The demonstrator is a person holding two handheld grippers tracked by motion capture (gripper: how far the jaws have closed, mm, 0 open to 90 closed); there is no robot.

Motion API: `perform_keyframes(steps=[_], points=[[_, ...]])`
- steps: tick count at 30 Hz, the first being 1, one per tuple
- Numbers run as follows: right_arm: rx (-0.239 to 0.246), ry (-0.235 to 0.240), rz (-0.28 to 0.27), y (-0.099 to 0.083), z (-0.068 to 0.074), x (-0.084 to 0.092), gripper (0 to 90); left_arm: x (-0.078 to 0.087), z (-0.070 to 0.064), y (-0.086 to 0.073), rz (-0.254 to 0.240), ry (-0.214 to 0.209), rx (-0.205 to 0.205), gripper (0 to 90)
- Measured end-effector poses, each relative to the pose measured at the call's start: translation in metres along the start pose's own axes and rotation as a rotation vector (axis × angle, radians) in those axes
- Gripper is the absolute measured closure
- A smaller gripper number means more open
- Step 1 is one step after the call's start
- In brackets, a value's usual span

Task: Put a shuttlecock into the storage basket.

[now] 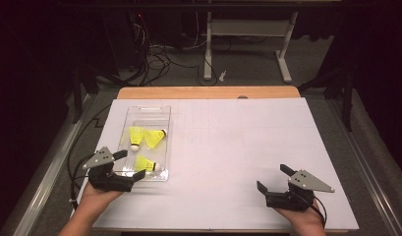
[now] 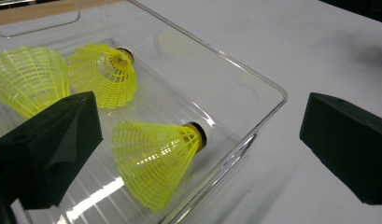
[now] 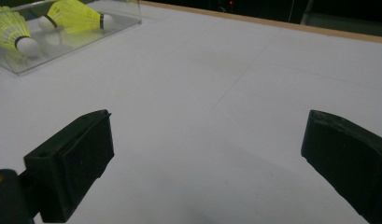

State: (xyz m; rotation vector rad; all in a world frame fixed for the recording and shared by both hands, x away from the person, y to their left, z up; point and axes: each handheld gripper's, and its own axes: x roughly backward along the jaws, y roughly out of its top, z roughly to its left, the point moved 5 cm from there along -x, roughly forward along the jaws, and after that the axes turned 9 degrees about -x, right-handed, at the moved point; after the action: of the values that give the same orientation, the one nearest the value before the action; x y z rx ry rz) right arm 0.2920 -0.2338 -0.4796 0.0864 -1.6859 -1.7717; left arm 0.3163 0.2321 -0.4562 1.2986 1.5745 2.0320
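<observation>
A clear plastic tray (image 1: pixel 165 147) sits at the left of the white sheet and holds three yellow shuttlecocks. Two of them (image 1: pixel 135 135) (image 1: pixel 156 137) lie side by side at its middle; the third (image 1: pixel 147 163) lies near its front wall. My left gripper (image 1: pixel 131 165) is open at the tray's front corner. In the left gripper view one jaw hangs over the tray, the other outside its rim (image 2: pixel 254 140), with the nearest shuttlecock (image 2: pixel 156 163) lying between and below them. My right gripper (image 1: pixel 272 177) stands open and empty over bare sheet at the front right.
The white sheet (image 1: pixel 238 147) covers the wooden table (image 1: pixel 208 92), whose far edge shows bare. Beyond the table are white desk legs (image 1: pixel 207 49) and tangled cables (image 1: pixel 159 59) on the floor. In the right gripper view the tray (image 3: pixel 86 37) lies far off at top left.
</observation>
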Motion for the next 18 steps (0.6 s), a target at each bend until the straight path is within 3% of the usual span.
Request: perform_keyframes(steps=[3,18], points=[[-0.003,0.004,-0.030,0.002,0.000,0.003,3.1,0.002,-0.006,-0.001,-0.043,-0.024,0.009,0.6],[-0.061,0.061,-0.251,0.022,0.002,0.027,0.7,-0.001,-0.014,-0.003,-0.029,-0.011,-0.019,0.5]])
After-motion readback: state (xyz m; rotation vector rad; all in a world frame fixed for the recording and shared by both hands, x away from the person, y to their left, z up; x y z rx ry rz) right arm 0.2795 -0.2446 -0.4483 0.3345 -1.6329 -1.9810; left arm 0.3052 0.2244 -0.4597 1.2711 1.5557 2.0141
